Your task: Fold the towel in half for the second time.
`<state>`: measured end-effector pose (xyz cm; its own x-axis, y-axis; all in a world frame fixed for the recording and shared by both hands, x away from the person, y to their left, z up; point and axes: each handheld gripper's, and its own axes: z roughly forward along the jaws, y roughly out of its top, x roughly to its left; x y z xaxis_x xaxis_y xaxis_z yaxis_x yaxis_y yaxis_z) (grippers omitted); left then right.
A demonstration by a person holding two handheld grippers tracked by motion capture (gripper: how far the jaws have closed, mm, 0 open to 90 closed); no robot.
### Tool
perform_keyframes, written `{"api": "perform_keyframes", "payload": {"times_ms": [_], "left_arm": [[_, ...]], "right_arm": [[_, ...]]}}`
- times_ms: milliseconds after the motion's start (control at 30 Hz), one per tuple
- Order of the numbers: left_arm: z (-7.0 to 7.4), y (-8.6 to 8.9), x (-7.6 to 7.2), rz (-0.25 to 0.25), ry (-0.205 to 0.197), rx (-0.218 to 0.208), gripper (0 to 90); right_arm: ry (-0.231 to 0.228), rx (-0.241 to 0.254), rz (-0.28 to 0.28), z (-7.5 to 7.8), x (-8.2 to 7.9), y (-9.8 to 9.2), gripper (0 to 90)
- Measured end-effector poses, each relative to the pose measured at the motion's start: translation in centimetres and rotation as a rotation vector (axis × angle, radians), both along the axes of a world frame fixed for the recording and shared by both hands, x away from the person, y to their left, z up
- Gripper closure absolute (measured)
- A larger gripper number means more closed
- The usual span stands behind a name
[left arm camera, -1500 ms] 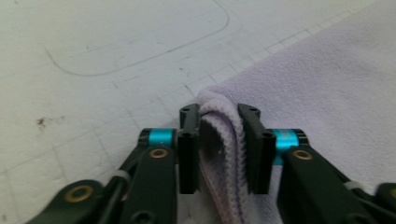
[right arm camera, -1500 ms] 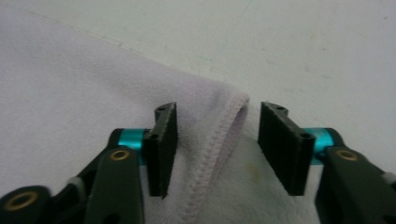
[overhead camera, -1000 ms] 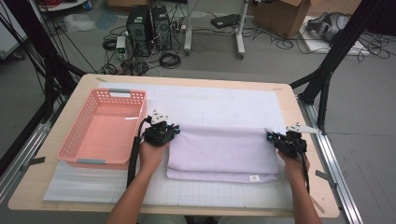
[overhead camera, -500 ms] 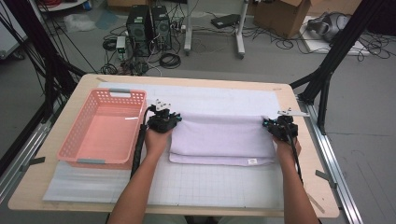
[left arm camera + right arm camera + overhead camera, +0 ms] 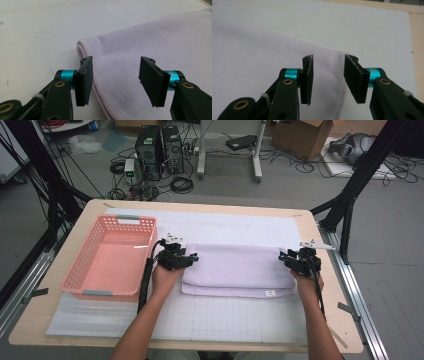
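Now that the near edge of the soft lilac fleece towel has been carried over to its far edge, both pairs of jaws have just been opening: the left hand-held gripper and the right hand-held gripper stand parted above the towel's far corners with cloth below the pads, not pinched. The fold looks laid, so the towel rests released as a doubled band, right of the empty pink plastic lattice basket. It lies on a white gridded mat over the pale wooden surface, and beyond the towel grey floor carries black computer towers, cables and a cardboard box.
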<state>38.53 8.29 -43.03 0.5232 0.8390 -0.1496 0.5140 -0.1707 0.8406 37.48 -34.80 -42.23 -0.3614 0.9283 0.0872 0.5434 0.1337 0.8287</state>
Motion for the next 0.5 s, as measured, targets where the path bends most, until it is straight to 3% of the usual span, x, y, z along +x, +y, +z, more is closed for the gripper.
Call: {"api": "perform_keyframes", "payload": {"times_ms": [167, 267, 367, 500], "left_arm": [[-0.1, -0.2, -1.5, -0.024, -0.016, -0.007, 46.7], [-0.3, -0.1, -2.2, -0.028, -0.007, 0.004, 46.7], [-0.5, 0.2, -3.0, -0.029, 0.02, 0.021, 46.7], [-0.7, 0.6, -4.2, -0.038, 0.023, 0.017, 47.0]], "right_arm": [[0.011, 0.015, 0.026, -0.1, -1.6, 0.1, 58.1], [0.007, -0.004, 0.049, 0.0, -2.5, 0.1, 58.1], [-0.002, 0.013, 0.061, 0.0, -3.7, 0.0, 58.1], [-0.005, 0.006, 0.079, -0.3, -5.2, 0.1, 58.1]]}}
